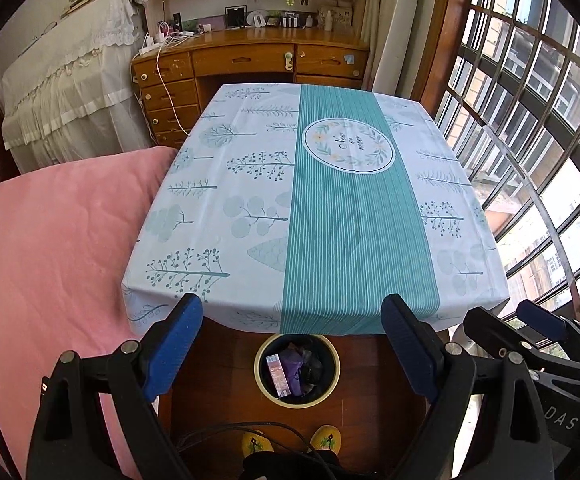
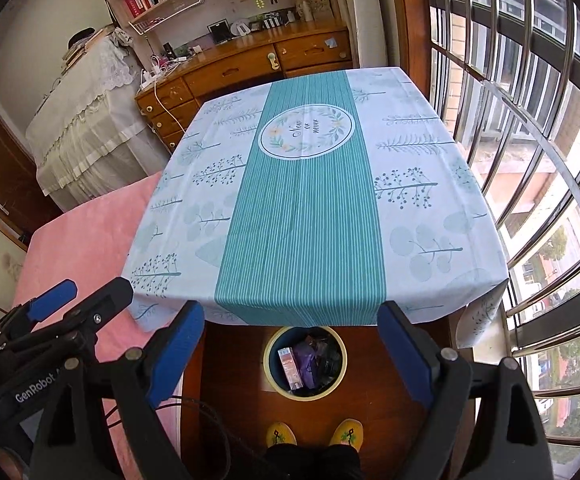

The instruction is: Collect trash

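Teal-striped cloth (image 1: 353, 208) covers the counter (image 2: 429, 208) from edge to edge, and I see nothing lying on it in either wrist view

Step in hand, as I judge it: the collecting looks done or nearly so. Both grippers hang above the near edge of the counter, tilted down toward the floor, carrying nothing

Left gripper (image 1: 291, 342): jaws spread wide, blue pads (image 1: 170, 354) apart, nothing between them but the view of the floor. Right gripper (image 2: 291, 346): jaws spread just as wide, also empty. Each gripper shows at the edge of the other's view, side by side

Trash bin (image 1: 264, 384) sits on the wooden floor, just under the near edge of the counter, between my jaws in both views. Round, pale yellow rim, dark inside. Trash (image 2: 309, 364) is in it: a small pinkish carton standing on end at the left, a crumpled purple wrapper beside it, darker scraps at the right that I cannot make out

Person's yellow slippers (image 2: 313, 434) just in front of the bin

Next move, my guess: scan the counter and the pink bed (image 1: 50, 240) for anything missed. If a scrap turns up, it calls for lowering one gripper with the jaws already wide, closing on it, then carrying it over the bin
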Action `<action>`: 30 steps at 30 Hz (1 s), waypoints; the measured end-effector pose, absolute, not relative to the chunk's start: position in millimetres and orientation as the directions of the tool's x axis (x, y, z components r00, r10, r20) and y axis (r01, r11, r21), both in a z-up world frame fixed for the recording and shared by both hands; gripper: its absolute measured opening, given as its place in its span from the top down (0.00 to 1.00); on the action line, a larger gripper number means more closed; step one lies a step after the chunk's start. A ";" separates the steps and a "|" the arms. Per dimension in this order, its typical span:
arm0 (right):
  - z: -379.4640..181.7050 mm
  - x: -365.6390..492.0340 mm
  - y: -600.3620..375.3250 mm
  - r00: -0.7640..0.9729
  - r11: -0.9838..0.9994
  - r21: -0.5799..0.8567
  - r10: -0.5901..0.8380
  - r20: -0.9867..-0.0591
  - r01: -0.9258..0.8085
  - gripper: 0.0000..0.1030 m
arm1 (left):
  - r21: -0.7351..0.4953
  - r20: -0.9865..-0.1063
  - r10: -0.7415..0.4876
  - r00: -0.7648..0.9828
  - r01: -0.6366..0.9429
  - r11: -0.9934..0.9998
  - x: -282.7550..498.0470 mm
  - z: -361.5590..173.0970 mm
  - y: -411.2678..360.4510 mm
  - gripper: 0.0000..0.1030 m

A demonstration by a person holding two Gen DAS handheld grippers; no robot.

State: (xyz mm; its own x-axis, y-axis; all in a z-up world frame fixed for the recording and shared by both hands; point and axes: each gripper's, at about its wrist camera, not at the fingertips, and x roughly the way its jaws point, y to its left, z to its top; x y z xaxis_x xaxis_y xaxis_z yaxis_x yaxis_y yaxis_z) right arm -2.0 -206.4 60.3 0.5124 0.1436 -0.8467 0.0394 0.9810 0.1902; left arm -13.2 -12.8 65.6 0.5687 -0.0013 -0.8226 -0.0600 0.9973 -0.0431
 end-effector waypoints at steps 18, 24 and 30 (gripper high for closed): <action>68.3 -6.1 -216.6 0.528 0.982 0.182 0.132 -0.839 0.043 0.13 | -0.042 -0.819 -0.001 0.574 -0.057 0.997 -12.3 69.5 -21.9 0.13; 70.3 -6.1 -217.3 0.533 0.983 0.181 0.131 -0.836 0.042 0.13 | -0.039 -0.819 0.001 0.573 -0.059 0.997 -11.8 69.3 -22.8 0.13; 70.2 -6.6 -216.6 0.533 0.983 0.181 0.130 -0.836 0.044 0.13 | -0.036 -0.820 0.003 0.572 -0.058 0.998 -11.1 70.5 -24.3 0.13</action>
State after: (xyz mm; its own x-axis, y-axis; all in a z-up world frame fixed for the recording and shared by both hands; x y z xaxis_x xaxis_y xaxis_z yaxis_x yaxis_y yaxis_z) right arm -6.6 -216.6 70.2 0.5328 0.1299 -0.8362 0.0438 0.9826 0.1806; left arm -11.1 -24.3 70.5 0.5723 0.0034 -0.8200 -0.0579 0.9977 -0.0363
